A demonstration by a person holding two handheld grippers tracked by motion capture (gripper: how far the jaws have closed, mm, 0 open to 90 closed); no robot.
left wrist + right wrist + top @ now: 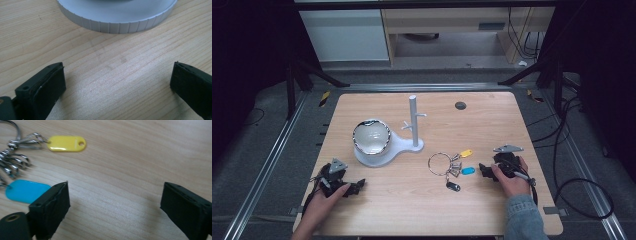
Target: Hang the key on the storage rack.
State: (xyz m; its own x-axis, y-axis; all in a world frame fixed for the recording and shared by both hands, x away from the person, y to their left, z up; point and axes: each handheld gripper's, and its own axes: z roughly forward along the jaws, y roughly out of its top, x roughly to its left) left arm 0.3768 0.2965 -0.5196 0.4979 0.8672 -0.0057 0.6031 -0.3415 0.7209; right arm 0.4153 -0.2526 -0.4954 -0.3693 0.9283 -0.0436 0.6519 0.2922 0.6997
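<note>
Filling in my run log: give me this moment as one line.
left gripper: open, empty | right gripper: open, empty | metal key ring with yellow, blue, black tags: on wooden table | white peg stand: bare

Overhead table (492,210) view; two close, low table-level views

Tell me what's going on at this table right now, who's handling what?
A person sits at a wooden table with a two-jaw gripper in each hand. Neither holds anything: the left gripper rests open near the white stand, whose base carries a bowl. The right gripper is open beside a key ring with yellow, blue and black tags lying flat on the table. Nothing hangs on the stand's pegs.
</note>
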